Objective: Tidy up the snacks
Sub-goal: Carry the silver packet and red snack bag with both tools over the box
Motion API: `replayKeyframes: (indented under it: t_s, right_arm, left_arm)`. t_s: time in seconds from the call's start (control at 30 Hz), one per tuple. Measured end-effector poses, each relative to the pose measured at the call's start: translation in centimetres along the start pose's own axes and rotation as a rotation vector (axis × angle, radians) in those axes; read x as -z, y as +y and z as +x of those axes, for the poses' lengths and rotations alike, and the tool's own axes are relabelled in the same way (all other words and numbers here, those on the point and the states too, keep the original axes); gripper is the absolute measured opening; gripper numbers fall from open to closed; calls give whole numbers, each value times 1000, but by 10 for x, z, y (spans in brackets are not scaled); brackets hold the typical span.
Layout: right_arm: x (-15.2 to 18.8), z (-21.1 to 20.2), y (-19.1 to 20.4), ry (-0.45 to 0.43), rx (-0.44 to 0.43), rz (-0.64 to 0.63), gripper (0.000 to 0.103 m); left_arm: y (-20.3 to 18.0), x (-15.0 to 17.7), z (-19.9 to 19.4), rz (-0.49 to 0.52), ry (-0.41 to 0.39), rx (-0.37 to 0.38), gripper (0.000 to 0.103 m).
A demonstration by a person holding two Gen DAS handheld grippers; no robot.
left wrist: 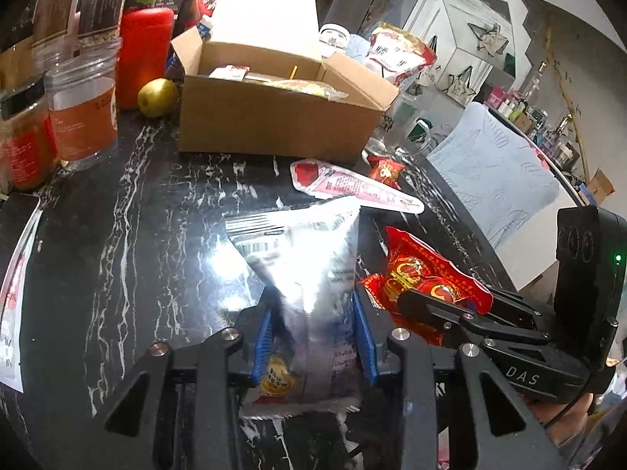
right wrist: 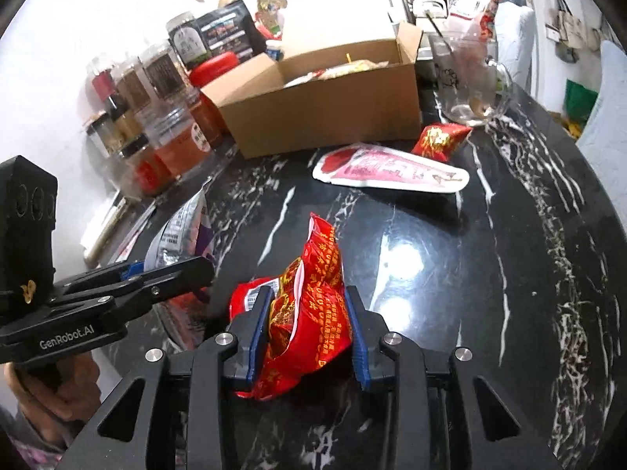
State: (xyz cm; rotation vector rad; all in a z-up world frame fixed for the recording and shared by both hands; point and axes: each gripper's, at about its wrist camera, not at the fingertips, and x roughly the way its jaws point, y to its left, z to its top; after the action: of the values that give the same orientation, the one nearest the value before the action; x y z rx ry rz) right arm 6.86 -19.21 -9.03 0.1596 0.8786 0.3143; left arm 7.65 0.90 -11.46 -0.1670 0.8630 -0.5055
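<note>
- My left gripper is clamped on a silver snack packet; its blue pads press both sides of the packet's lower half, and the crimped top sticks out ahead of my fingers.
- My right gripper is squeezed onto a red snack packet, crumpled between the pads, its upper end poking forward beyond them.
- Both packets sit just above the black marble table, side by side, the two grippers close together.
- Ahead of both claws lies a long pink-and-white pouch flat on the table, with a small red candy packet just beyond it.
- Farther back stands the open cardboard box, already holding some packets.
- Left of the box: a yellow-green fruit, a red canister and clear jars.
</note>
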Motion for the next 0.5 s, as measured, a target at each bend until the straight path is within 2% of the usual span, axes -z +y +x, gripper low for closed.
replayKeyframes:
  t_s: [0.3,0.5]
  right_arm:
    - [-11,-20,12,-54,-36,-46,35]
    - [-33,-39,16,-125,-44,-84,35]
  left_arm:
    - [-14,-11,-19,45,-82,12,35]
    - [-27,-34,-43,99,-178,4,35]
